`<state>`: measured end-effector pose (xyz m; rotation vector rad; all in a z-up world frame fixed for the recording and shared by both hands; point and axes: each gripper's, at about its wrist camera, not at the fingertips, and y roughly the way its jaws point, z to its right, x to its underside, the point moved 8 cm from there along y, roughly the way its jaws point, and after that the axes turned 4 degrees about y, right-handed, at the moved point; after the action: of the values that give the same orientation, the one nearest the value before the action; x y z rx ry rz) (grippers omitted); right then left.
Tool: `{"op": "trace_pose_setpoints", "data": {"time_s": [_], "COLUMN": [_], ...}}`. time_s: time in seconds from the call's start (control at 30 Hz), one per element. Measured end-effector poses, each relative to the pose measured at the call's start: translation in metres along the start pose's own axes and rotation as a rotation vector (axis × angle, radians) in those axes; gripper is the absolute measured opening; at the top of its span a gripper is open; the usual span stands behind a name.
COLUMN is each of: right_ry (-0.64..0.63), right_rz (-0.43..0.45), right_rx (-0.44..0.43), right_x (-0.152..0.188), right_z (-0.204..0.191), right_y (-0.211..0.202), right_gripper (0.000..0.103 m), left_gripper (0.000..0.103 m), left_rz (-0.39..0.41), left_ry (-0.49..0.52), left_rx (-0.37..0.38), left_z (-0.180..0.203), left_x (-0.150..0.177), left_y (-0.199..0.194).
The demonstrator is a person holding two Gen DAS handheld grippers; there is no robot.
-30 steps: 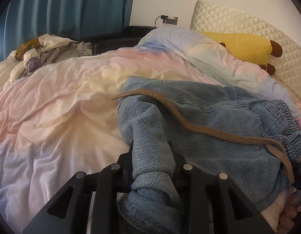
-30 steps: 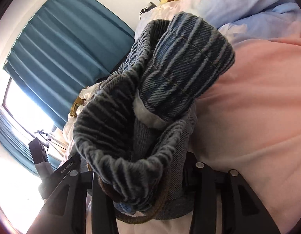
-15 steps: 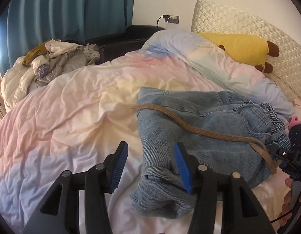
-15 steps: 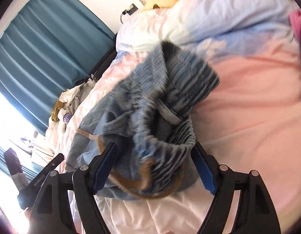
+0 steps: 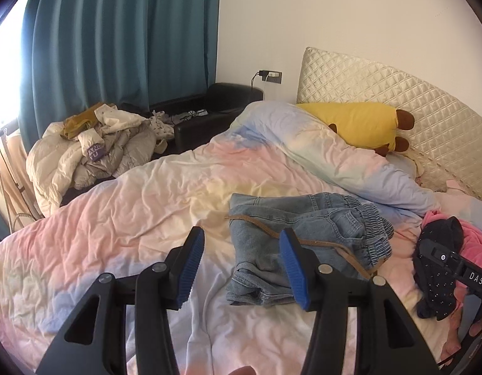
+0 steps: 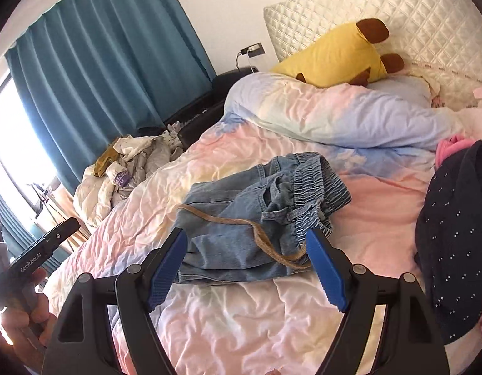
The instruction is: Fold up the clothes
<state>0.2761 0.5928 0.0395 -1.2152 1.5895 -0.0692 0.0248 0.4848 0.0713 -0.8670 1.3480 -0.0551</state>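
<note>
Denim jeans [image 5: 306, 234] lying folded into a rough bundle mid-bed on the pastel duvet [image 5: 147, 206], elastic waistband [image 6: 315, 187] twd the headboard side, brown drawstring [image 6: 241, 222] trailing loose across the top. Bundle uneven: cuff end bunched at near edge, one layer sticking out at the bottom. Fold looks done but sloppy, judging from the lie of it.

To finish well: tuck drawstring under or inside before any further fold, else likely to snag on a pad. Square near edge w/ far edge, flatten bunched cuff. If moving it, take both short ends at once, lift level, keep layers from sliding. Soft duvet underneath, so pressing down prob. just sinks; smooth sideways instead.

Next garment likely the dark dotted piece [image 6: 453, 250] on pink clothing [image 5: 472, 243], just right of the jeans. Pile of pale laundry [image 5: 94, 150] well apart at far left by blue curtain [image 5: 116, 37]. Yellow plush [image 5: 359, 125] by quilted headboard [image 5: 397, 93], out of the way.

Left gripper [image 5: 241, 268]: blue pads apart, moderately wide, nothing betw. them, hanging above the bed, clear of denim. Right gripper [image 6: 247, 268]: pads spread wider, empty too, jeans seen thru the gap but below, not touched. Both released.
</note>
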Motion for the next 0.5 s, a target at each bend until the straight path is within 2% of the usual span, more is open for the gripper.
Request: {"op": "trace_pose_setpoints", "data": {"time_s": [0.23, 0.5], "right_ry": [-0.108, -0.127], "right_rz": [0.014, 0.048], "right_rx": [0.014, 0.003], "right_x": [0.014, 0.036], "right_z": [-0.050, -0.087], "right_y": [-0.056, -0.105], "right_gripper": [0.079, 0.079], "left_gripper": [0.052, 0.052], "left_rz": [0.014, 0.044], "left_ry": [0.014, 0.021], "left_rx": [-0.022, -0.037], "left_z": [-0.003, -0.016], "left_x": [0.011, 0.036], "left_y": [-0.071, -0.147]}}
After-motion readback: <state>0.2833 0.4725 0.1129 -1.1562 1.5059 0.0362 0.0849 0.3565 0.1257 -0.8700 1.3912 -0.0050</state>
